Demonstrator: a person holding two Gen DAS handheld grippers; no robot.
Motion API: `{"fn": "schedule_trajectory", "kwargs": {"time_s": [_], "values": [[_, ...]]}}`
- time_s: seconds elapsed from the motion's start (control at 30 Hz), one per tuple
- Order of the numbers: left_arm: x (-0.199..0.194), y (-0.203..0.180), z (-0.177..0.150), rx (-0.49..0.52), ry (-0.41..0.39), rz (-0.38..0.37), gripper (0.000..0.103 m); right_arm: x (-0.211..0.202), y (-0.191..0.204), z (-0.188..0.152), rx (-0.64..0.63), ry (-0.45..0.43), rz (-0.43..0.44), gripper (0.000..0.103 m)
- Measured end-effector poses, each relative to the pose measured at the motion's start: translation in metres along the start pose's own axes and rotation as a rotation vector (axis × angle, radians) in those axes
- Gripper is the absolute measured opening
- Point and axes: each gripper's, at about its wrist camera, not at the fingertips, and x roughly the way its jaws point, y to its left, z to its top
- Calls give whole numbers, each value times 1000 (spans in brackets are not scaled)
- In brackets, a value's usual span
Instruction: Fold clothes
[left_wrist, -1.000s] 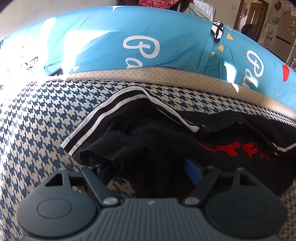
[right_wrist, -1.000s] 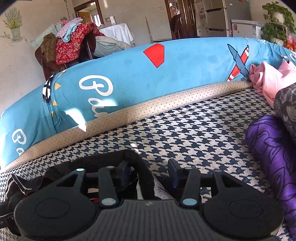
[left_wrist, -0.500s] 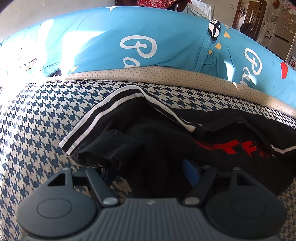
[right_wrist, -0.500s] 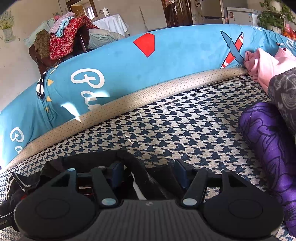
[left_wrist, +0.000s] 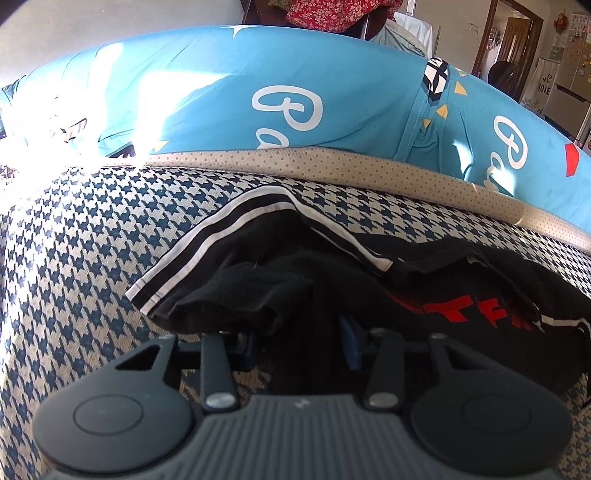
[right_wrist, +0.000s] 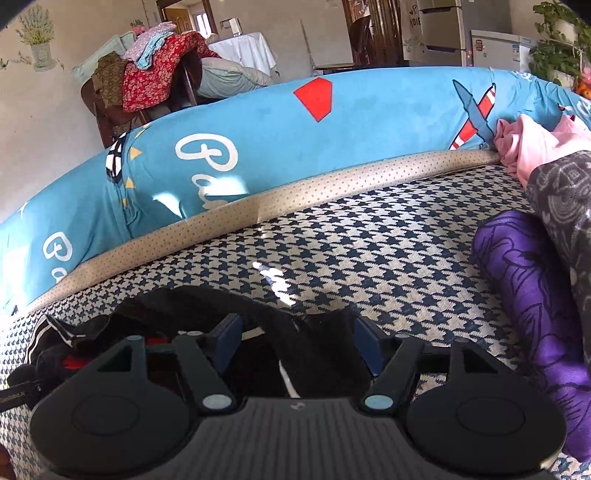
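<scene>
The black garment (left_wrist: 424, 295), with white stripe trim and red lettering, lies crumpled in a heap on the houndstooth sofa seat (left_wrist: 92, 258), near the seat's front edge and well short of the dotted beige band under the blue printed back cushion (left_wrist: 295, 92). No fold is made yet: one striped edge is flipped up, a sleeve is bunched, and the print is half buried. By that look the work on this piece is only starting, with spreading, flattening and all the folds left.

The left gripper (left_wrist: 297, 341) sits low over the heap's left end; its jaws have just been closing, and black cloth lies between the blue pads, though I cannot tell whether they already pinch it. The right gripper (right_wrist: 297, 343) is at the garment's right end; its jaws have just been opening and stand spread, cloth loose between them, not gripped.

At the seat's right end a purple floral cloth (right_wrist: 528, 295), a grey patterned piece (right_wrist: 565, 206) and a pink garment (right_wrist: 535, 147) wait unfolded. No basket or bin is in sight.
</scene>
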Motion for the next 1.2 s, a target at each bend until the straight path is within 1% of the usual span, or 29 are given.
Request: {"fn": "schedule_trajectory", "kwargs": {"time_s": [0.2,0.3,0.53,0.67,0.87,0.97,1.03,1.1,1.2], "values": [[-1,-1,1,-3,-1,4,40,-2,19,-12,-74,27,21,67],[-2,-1,2,-2,-7,3,40,-1,24,-18,-84,61,55,67],[-8,-5,4,29,-45,6,40,-2,37,-29,-139,102,97,68],[-7,-4,5,29,-48,9,40,-1,39,-38,-143,164,173,68],[-5,-3,8,26,-56,8,40,7,44,-57,-171,272,241,68],[-2,-3,10,17,-57,5,40,16,49,-68,-185,310,245,68],[-2,-2,10,15,-56,2,40,23,51,-73,-177,334,263,68],[-1,-2,11,13,-58,1,40,30,53,-75,-158,335,270,68],[1,-1,12,6,-56,-5,40,37,57,-74,-145,297,262,68]]}}
